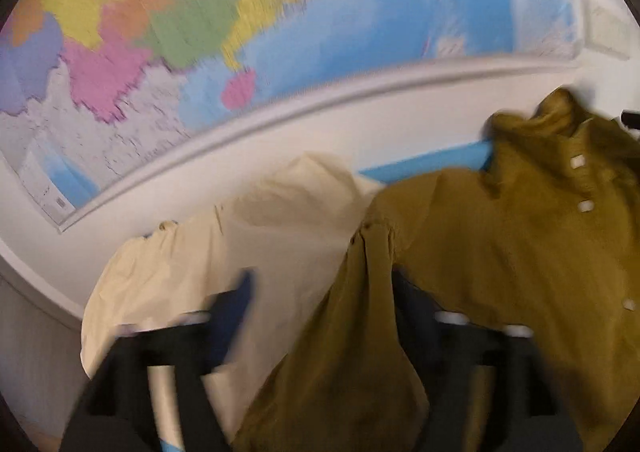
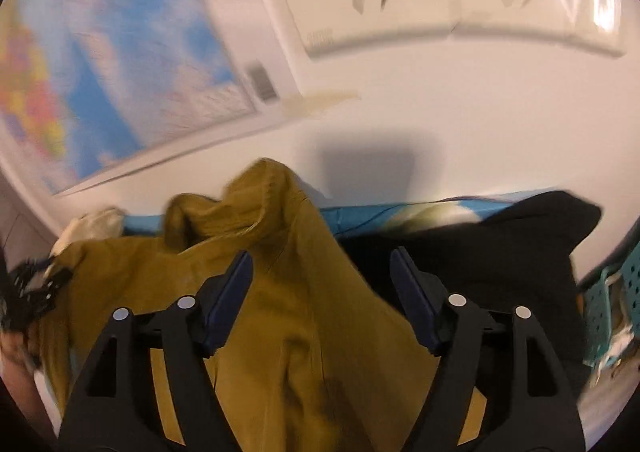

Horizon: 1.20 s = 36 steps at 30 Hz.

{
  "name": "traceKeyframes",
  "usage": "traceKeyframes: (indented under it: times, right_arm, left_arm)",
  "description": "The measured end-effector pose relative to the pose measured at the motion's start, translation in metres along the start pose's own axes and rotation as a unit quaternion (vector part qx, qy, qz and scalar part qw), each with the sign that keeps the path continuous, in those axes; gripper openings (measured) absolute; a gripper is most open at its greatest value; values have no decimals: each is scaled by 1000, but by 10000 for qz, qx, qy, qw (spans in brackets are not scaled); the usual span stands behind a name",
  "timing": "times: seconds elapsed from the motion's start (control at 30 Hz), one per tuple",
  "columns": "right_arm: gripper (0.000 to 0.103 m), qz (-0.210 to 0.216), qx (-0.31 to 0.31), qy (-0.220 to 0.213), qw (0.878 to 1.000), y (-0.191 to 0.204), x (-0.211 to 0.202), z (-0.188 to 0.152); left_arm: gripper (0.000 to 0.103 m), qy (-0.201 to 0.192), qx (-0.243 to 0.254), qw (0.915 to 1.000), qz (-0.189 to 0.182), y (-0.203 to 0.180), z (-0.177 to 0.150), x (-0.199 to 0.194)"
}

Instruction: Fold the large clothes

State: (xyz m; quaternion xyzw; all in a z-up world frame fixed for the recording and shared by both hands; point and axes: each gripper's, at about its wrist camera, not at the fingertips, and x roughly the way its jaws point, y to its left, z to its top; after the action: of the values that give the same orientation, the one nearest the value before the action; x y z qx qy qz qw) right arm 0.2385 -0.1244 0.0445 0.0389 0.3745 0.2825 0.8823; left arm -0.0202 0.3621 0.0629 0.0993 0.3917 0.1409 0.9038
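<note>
Across the lower right of the left wrist view lies an olive button-front jacket [image 1: 500, 252], a cream garment [image 1: 192, 272] to its left. Left gripper [image 1: 324, 292] jaws wide, holding nothing. Right gripper [image 2: 322, 272] likewise wide above the jacket; black garment [image 2: 500, 244] at right.

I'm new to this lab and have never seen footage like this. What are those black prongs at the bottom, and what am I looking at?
A person holds a two-finger tool in each hand, with a fisheye camera on each looking along its fingers. One picture is from the left tool, the other from the right tool. Both stand open, gripping nothing. Below them lies a mustard jacket with white snaps, a cream garment beside it, and a black garment on the other side. A wall map hangs behind.
</note>
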Motion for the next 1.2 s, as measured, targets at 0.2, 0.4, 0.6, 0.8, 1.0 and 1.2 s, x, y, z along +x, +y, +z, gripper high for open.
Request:
traceKeyframes:
  times: [0.2, 0.4, 0.6, 0.8, 1.0, 1.2]
  right_arm:
    - [82, 358, -649, 148, 9971, 17, -86, -90]
    - [85, 343, -592, 511, 9963, 41, -96, -170]
    - [85, 564, -244, 392, 9973, 50, -112, -195]
    - [85, 383, -157, 238, 9989, 56, -129, -214]
    - [85, -131, -393, 756, 9963, 55, -129, -250]
    - [55, -1789, -508, 1118, 9762, 21, -143, -262]
  left_arm:
    - [93, -212, 504, 9973, -487, -3, -44, -53]
    - [74, 526, 1189, 9906, -421, -41, -107, -29]
    - [4, 337, 321, 9988, 180, 8, -88, -37]
    - [89, 238, -701, 9815, 1766, 93, -50, -40]
    - [94, -12, -712, 9935, 883, 72, -87, -67]
    - [94, -758, -457, 9897, -1124, 36, -134, -131]
